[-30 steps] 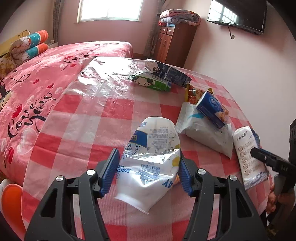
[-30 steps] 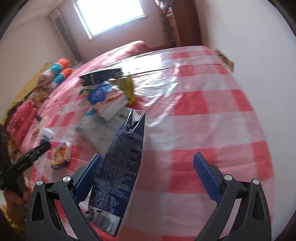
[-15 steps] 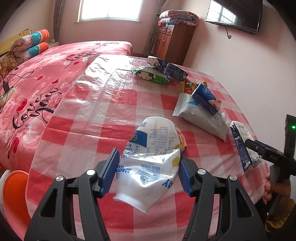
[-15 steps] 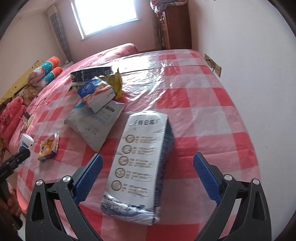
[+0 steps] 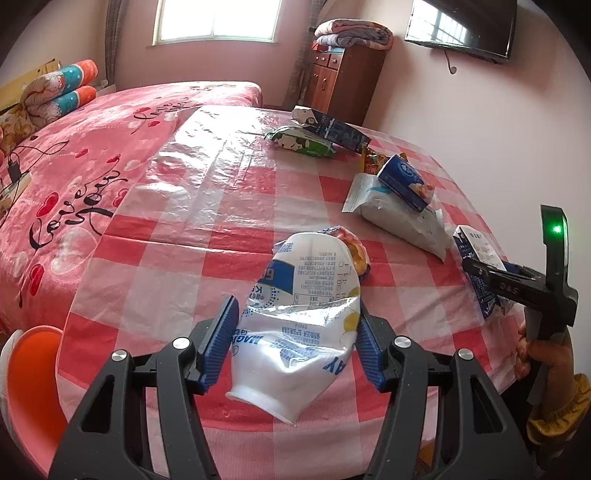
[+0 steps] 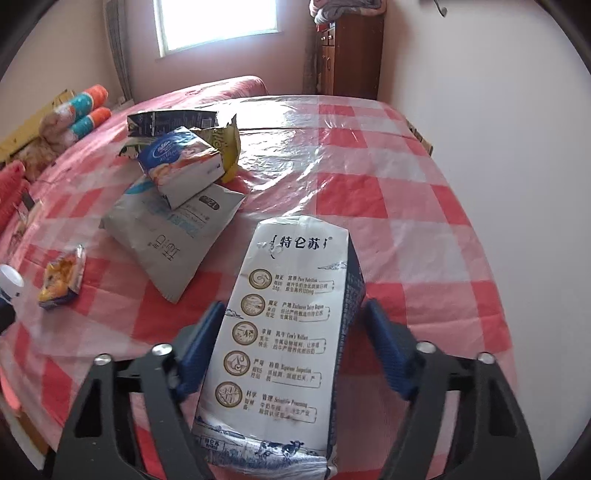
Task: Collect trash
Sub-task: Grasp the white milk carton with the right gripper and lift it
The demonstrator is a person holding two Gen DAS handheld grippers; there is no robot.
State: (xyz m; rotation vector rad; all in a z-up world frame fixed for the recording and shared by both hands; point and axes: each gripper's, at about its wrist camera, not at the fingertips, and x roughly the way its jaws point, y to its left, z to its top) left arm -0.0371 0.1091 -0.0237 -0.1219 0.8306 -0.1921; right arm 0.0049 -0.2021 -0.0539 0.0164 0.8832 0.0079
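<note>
My left gripper (image 5: 295, 343) pinches a crushed white plastic bottle (image 5: 299, 321) over the checked table (image 5: 177, 266). Right gripper (image 6: 291, 350), jaws closing round a white-and-blue milk carton (image 6: 284, 350) lying flat; pads prob. not biting yet, so it could skid sideways.

pink bed (image 5: 92, 155), wooden cabinet (image 5: 341, 83), wall television (image 5: 461, 26)

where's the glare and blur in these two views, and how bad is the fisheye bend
Left wrist view: window blown out, sheen on the plastic table cover, edges bowed, sharp overall. Right wrist view: glare on the cover's far part, left edge around the pillows soft, dark vignette corners.
</note>
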